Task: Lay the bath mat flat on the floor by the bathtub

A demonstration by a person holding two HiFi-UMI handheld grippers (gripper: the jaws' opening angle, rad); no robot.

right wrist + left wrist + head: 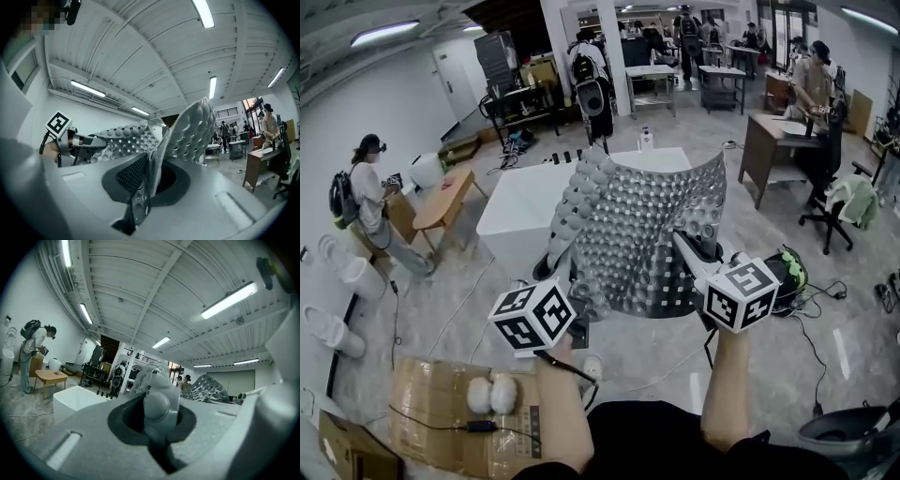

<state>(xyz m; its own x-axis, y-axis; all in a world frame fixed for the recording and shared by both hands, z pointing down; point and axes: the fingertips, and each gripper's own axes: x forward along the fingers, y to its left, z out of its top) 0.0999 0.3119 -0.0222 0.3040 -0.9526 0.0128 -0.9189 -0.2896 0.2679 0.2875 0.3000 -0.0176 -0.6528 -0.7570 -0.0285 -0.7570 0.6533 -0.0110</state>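
Both tongs are clamped on the mat: the left tongs (569, 274) pinch a bunched, rolled-up part of its left edge, and the left gripper view shows the grey rubber squeezed tight between the jaws. The right tongs (682, 242) bite the right edge, with a thin sheet of mat running straight through the closed jaws in the right gripper view. Both point upward, and my bare forearms reach out to them from below.

Grey floor (825, 347) spreads all around, with cables trailing over it. The white tub (516, 216) stands on it ahead of me, its near right corner hidden behind what I hold.

The mat (647, 234) is up in the air, not on the floor. It hangs spread between the two tongs and rises from them, grey and covered in round studs with small holes between. Its left side curls over into a thick roll, while its right side stands up in a curved flap.

Down at my left lies a flattened cardboard box (431, 403). Near the left wall, beside a person with a backpack, is a low wooden table (445, 197). Two white balls (490, 395) sit touching each other on the box, with a black cable just below them.
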